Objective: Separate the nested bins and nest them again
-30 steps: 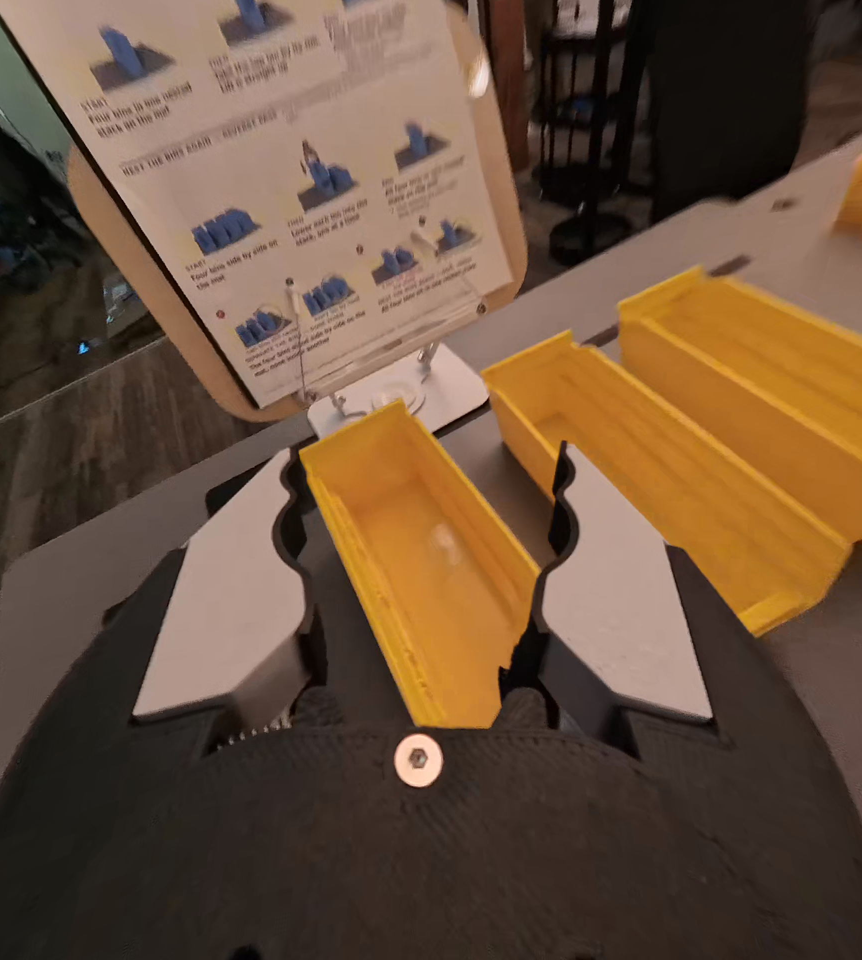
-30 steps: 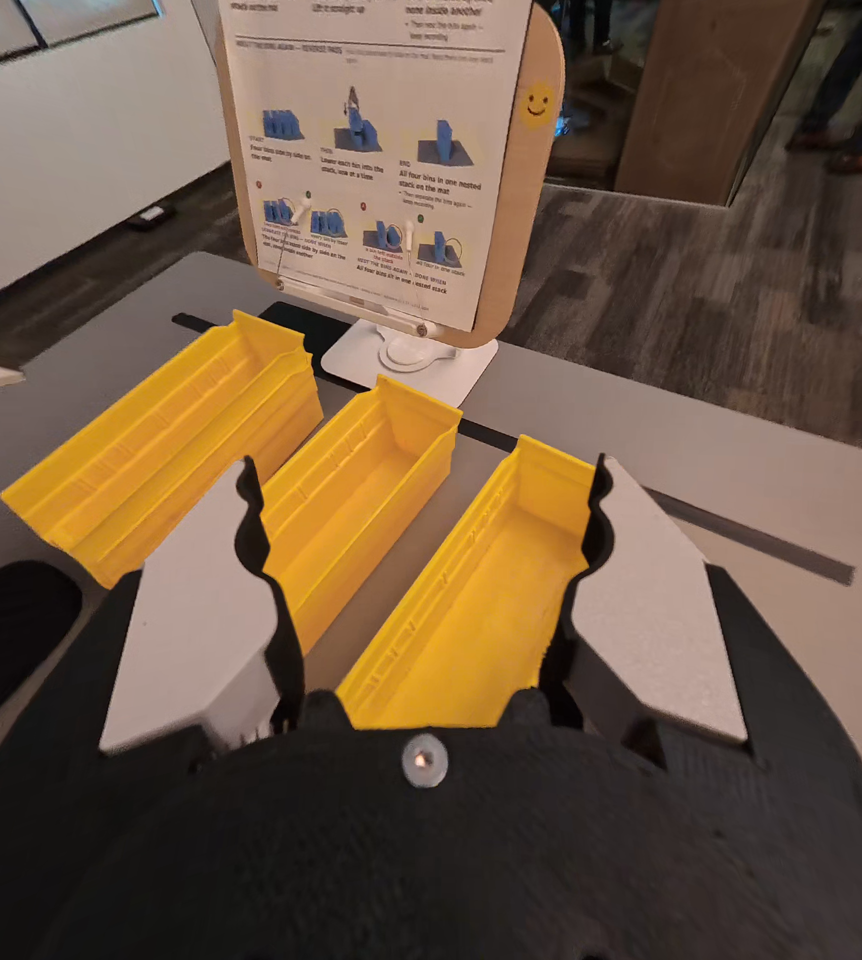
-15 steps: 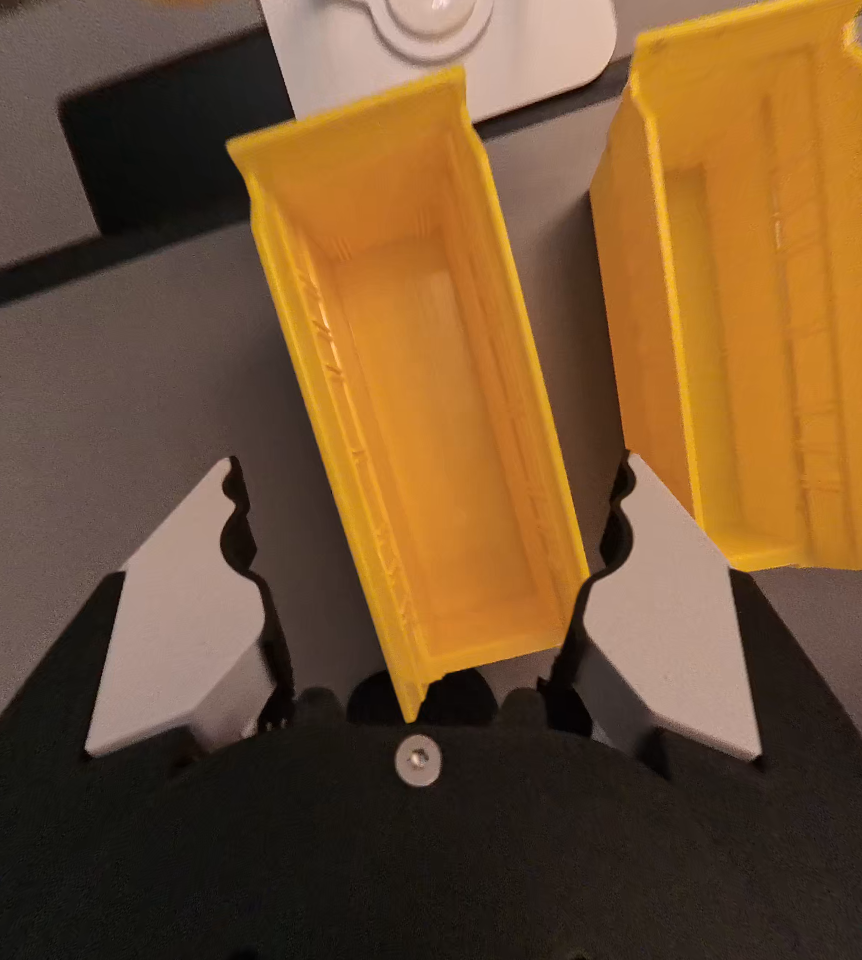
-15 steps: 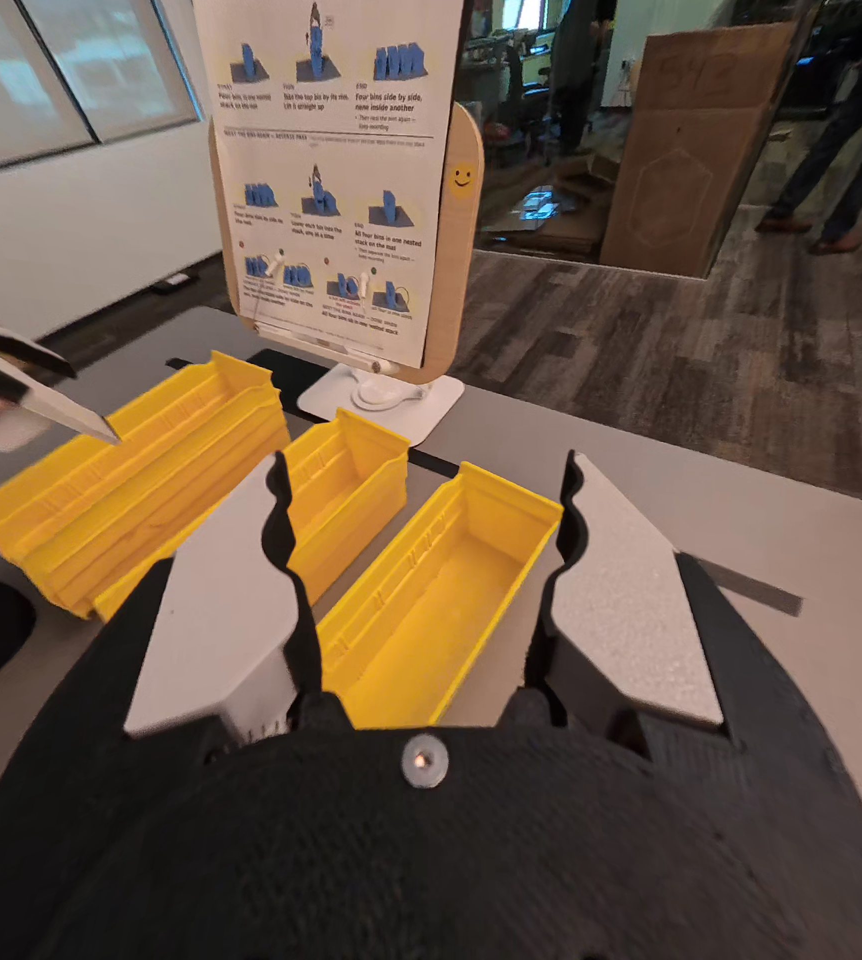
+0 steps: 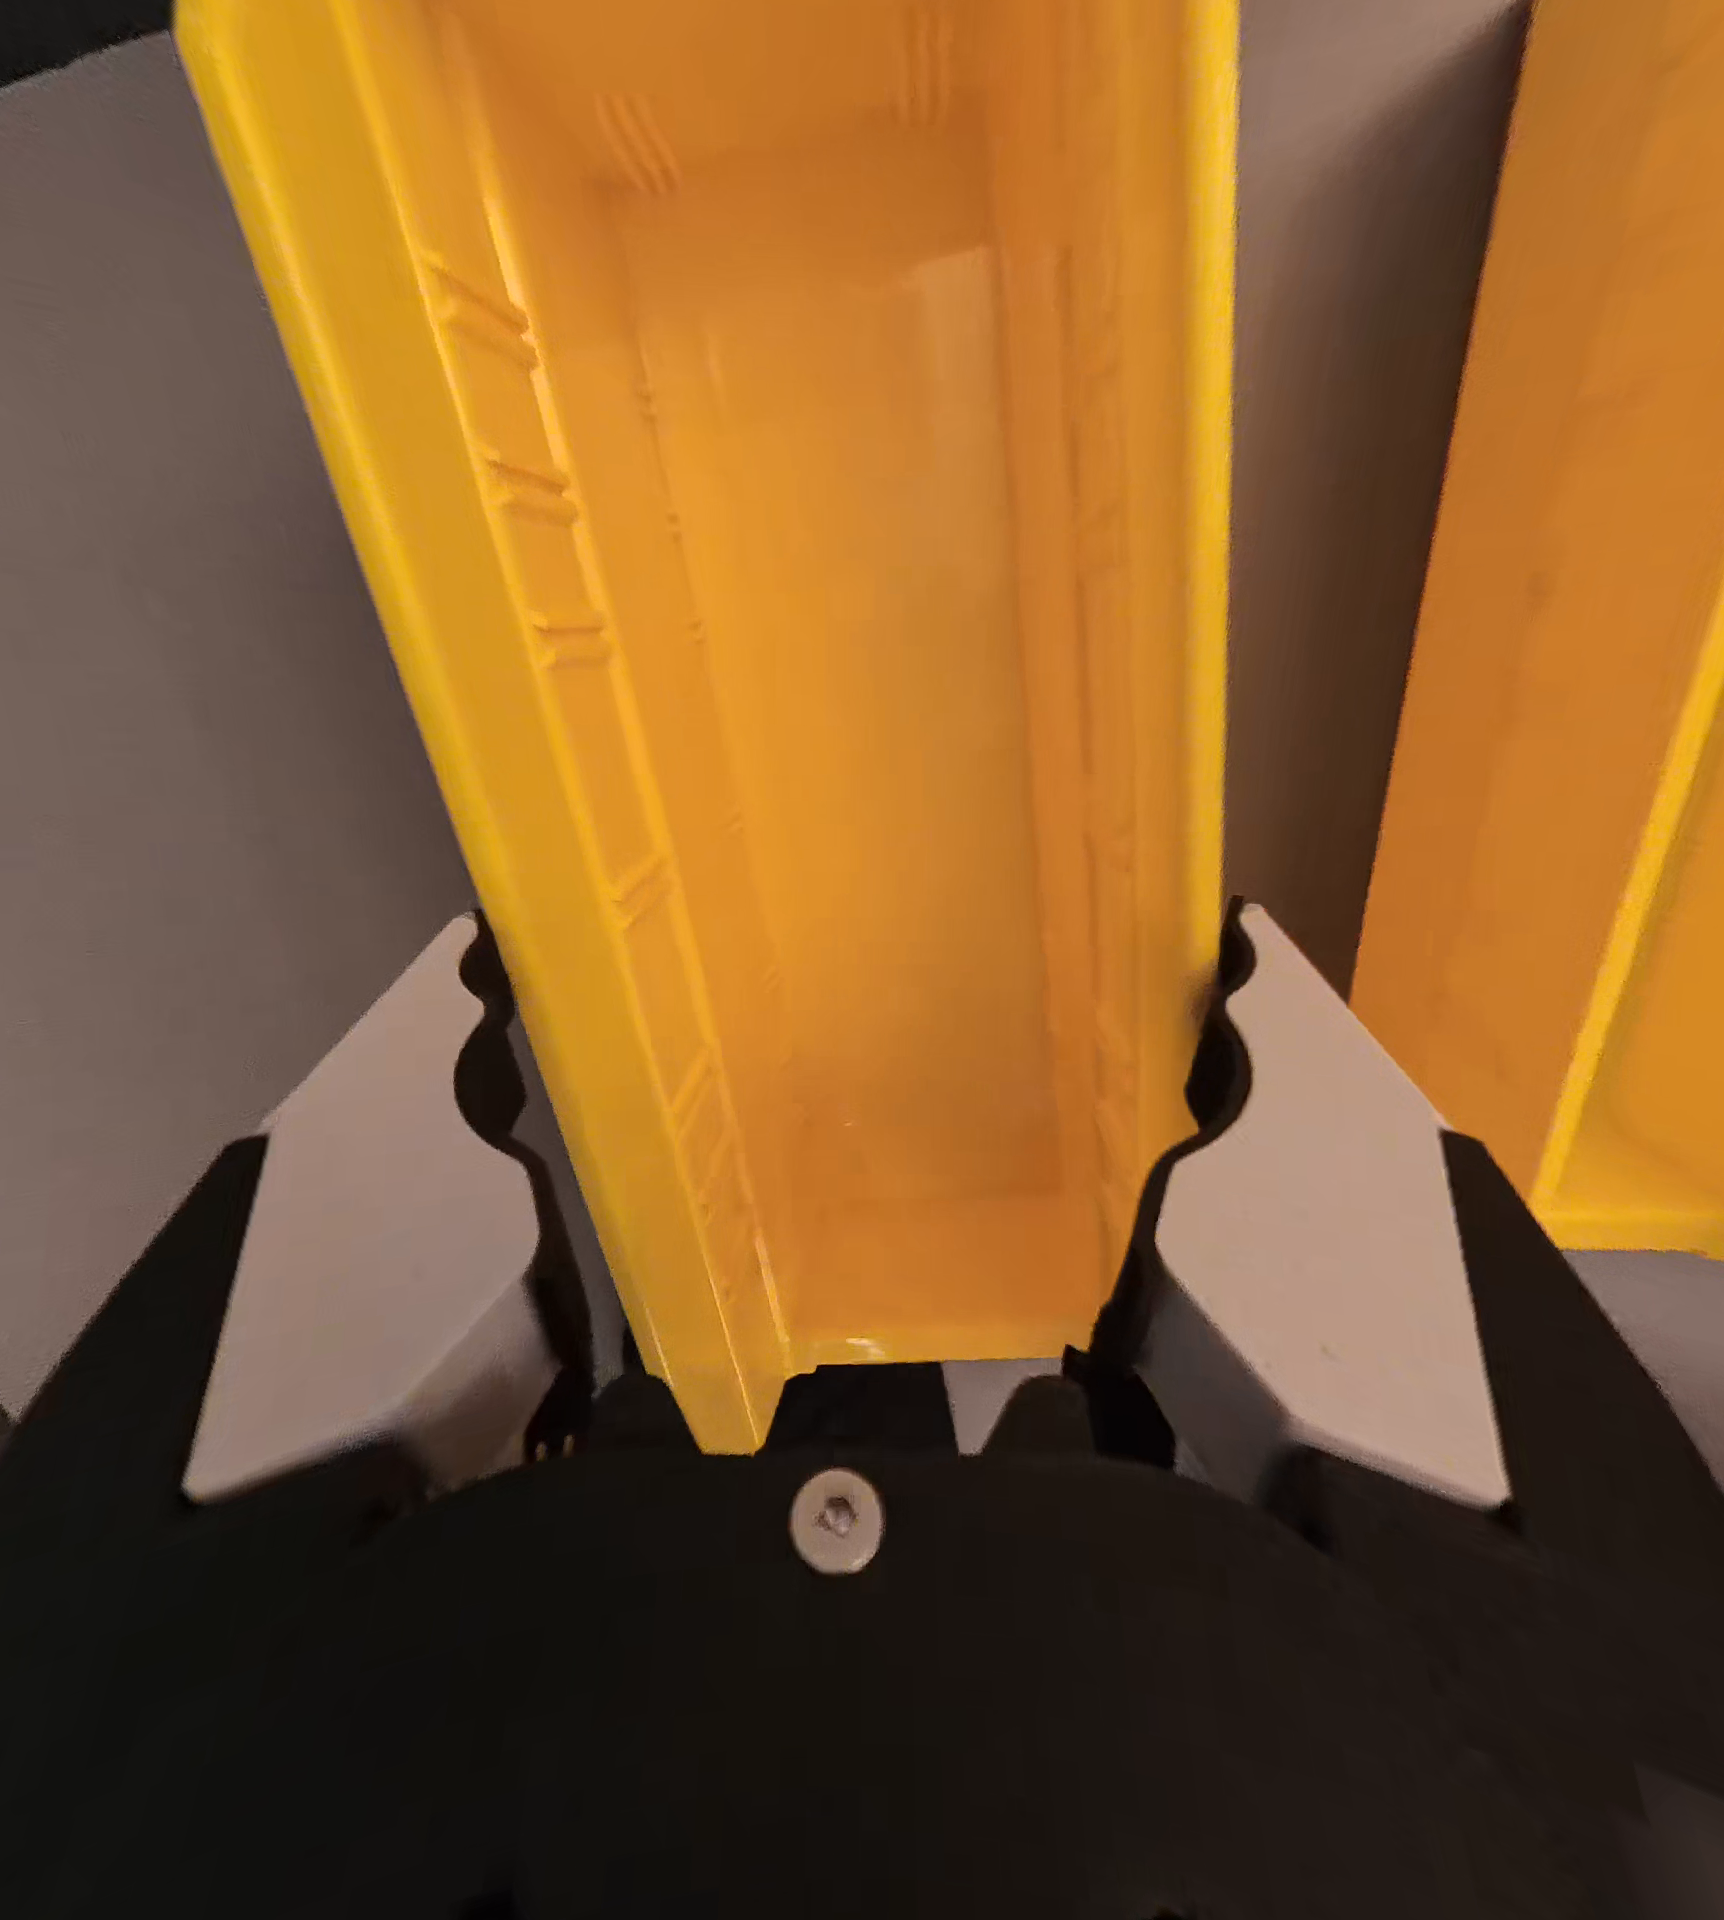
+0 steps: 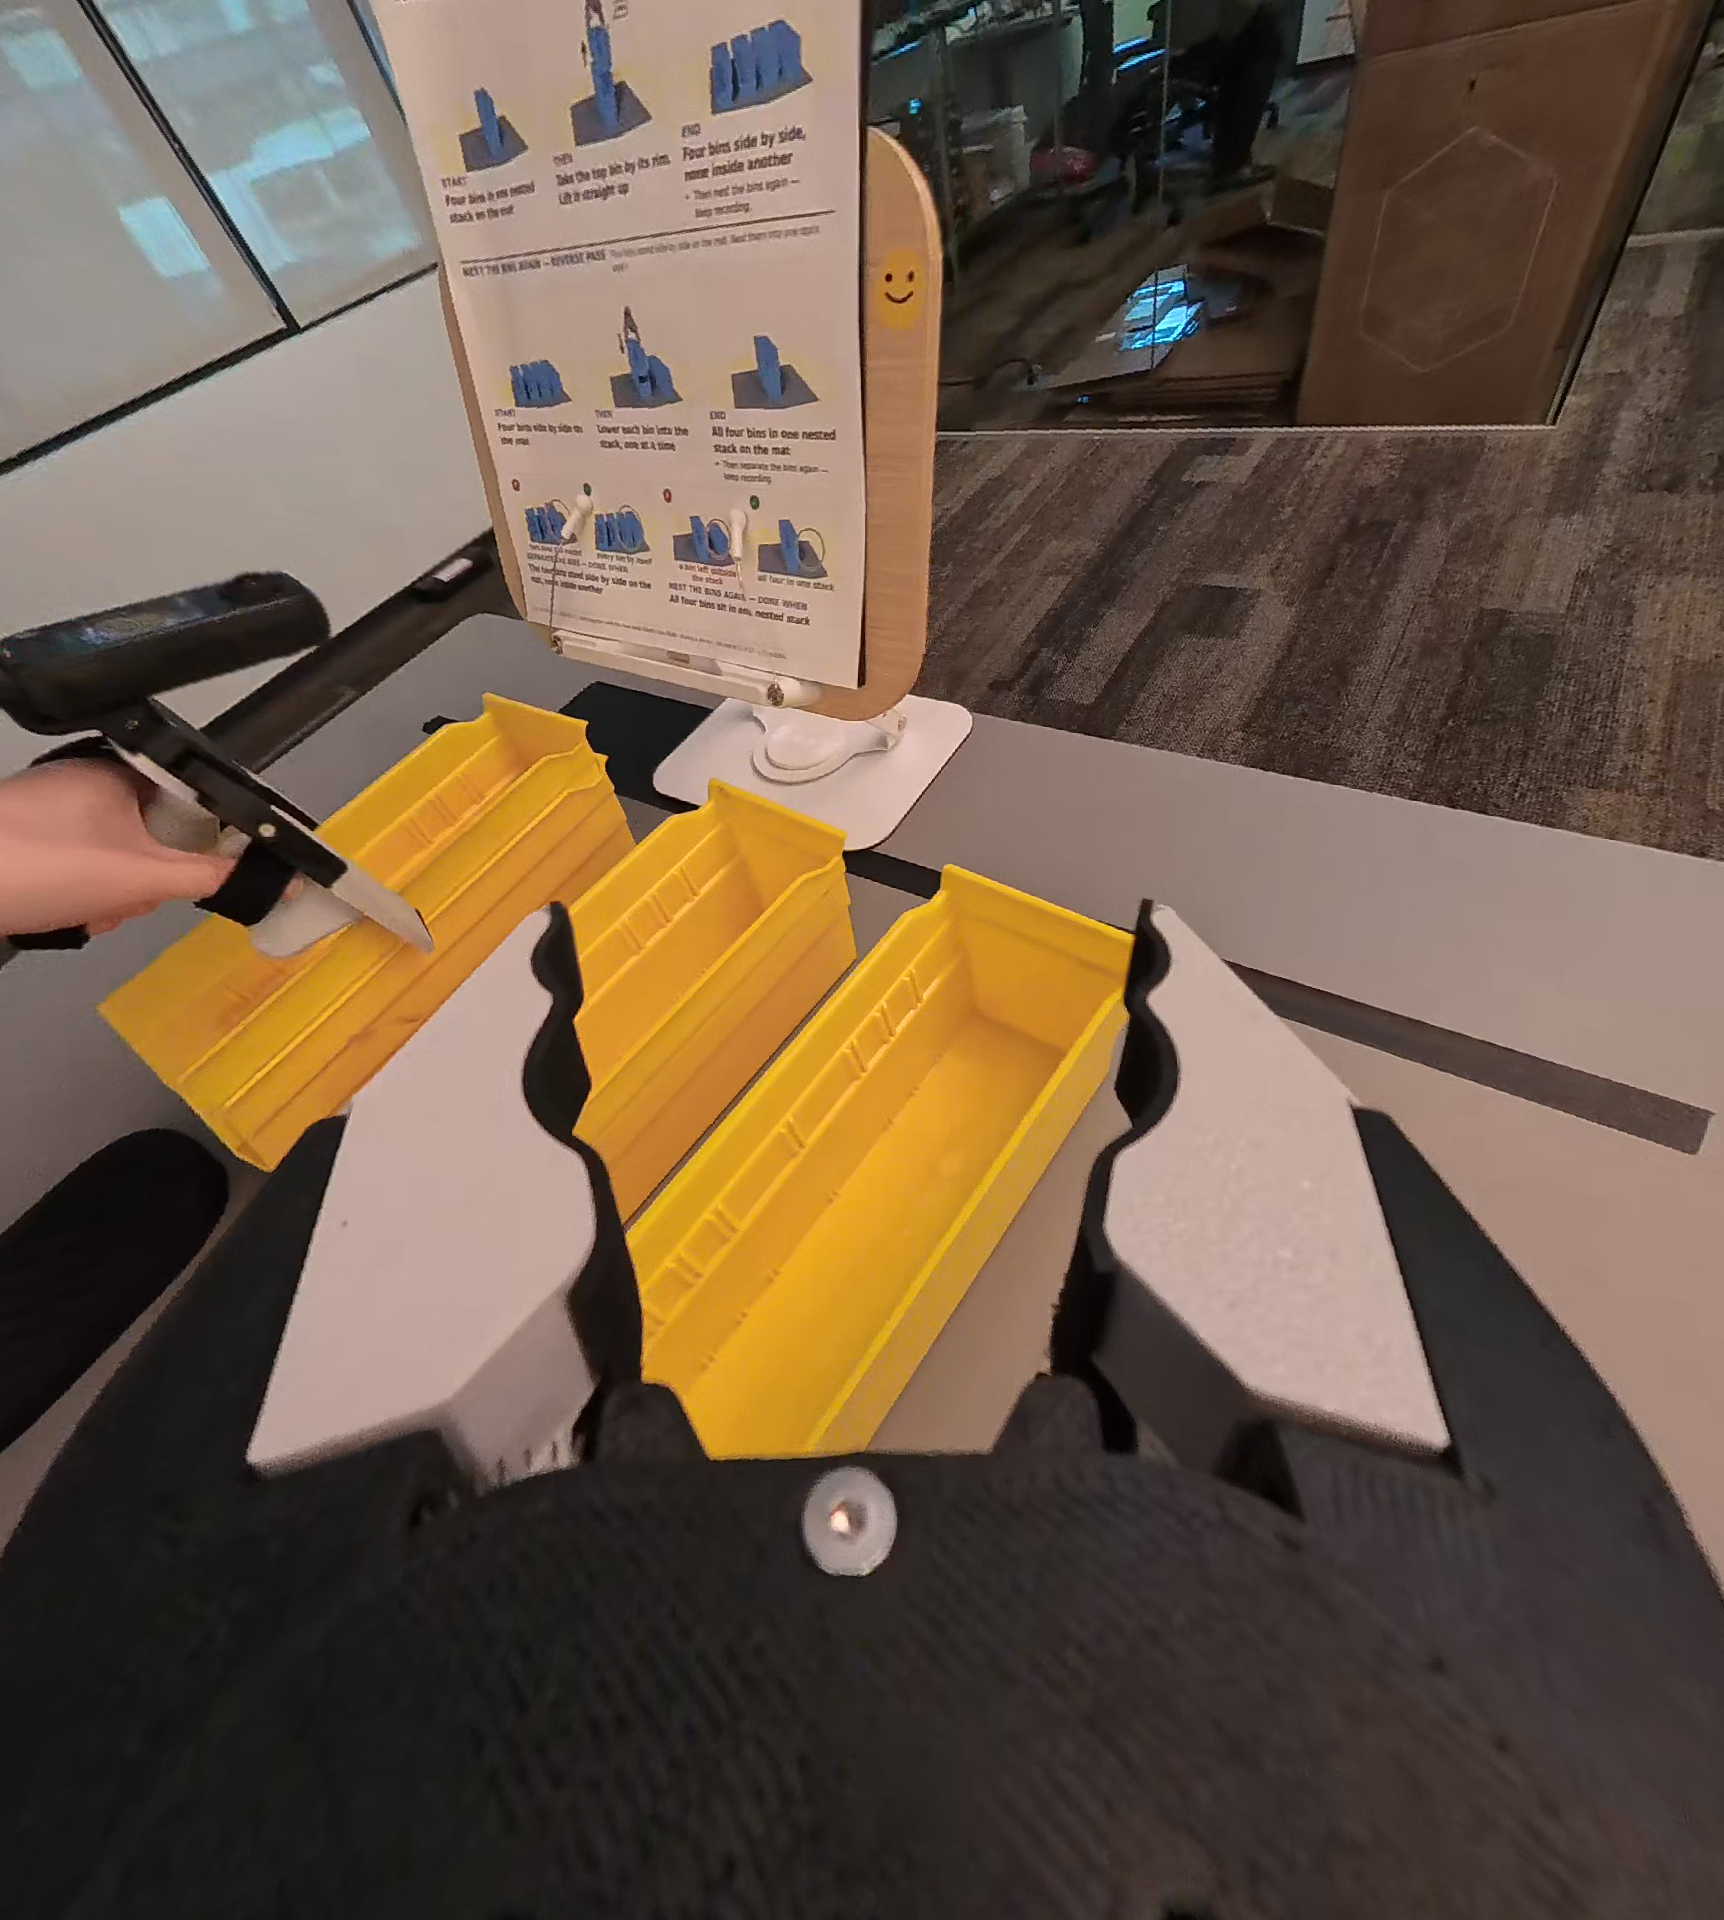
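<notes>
Left gripper (image 5: pixel 853 1023) lower, astride bin (image 5: pixel 837 623).

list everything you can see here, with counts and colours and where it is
bins: yellow, three spots in a row on the table; left one looks like two nested, middle and right single
instruction sheet: one, white, on a wooden board behind the bins
stand base: one, white, back of the table
table: one, grey
dark strip: one, across the table
cardboard box: one, brown, background
hand: one, far left, holding the left gripper
left gripper: open, over the left bin
right gripper: open, around the right bin
</notes>
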`<state>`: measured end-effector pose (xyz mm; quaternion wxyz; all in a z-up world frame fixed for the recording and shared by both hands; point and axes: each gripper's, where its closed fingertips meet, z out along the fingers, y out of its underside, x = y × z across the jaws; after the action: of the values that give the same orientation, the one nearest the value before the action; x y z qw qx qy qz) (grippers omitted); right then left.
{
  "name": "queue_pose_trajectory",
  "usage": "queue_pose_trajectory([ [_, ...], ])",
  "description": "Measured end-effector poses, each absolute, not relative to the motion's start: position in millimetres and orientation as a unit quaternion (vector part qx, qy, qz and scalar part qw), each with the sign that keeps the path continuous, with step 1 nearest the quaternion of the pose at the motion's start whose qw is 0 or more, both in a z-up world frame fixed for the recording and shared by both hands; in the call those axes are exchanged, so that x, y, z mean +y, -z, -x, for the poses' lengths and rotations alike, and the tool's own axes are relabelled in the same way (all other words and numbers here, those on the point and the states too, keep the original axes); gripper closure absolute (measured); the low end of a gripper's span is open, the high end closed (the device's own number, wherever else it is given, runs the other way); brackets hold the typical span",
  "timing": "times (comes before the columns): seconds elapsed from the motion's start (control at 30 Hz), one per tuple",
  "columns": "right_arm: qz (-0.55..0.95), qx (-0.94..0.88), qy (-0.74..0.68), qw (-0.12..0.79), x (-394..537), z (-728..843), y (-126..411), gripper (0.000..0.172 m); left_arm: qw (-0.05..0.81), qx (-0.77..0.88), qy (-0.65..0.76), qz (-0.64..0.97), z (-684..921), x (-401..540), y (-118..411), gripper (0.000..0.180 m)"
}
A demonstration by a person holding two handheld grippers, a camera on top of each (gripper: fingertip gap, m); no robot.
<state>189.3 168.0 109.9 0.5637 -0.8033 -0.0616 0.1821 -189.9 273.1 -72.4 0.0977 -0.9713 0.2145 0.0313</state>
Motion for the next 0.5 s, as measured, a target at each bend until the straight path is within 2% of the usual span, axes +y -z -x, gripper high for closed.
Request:
queue_pose_trajectory([
  [0.3,0.806,-0.05,-0.2,0.555,171.5,-193.7,-105.6,0.066,0.056,0.216,-0.047,0.974,191.9,271.0,68.9,0.065],
  [0.5,0.809,-0.058,-0.199,0.55,172.7,-188.5,-104.0,0.066,0.045,0.201,-0.026,0.978,182.4,269.7,66.0,0.067],
])
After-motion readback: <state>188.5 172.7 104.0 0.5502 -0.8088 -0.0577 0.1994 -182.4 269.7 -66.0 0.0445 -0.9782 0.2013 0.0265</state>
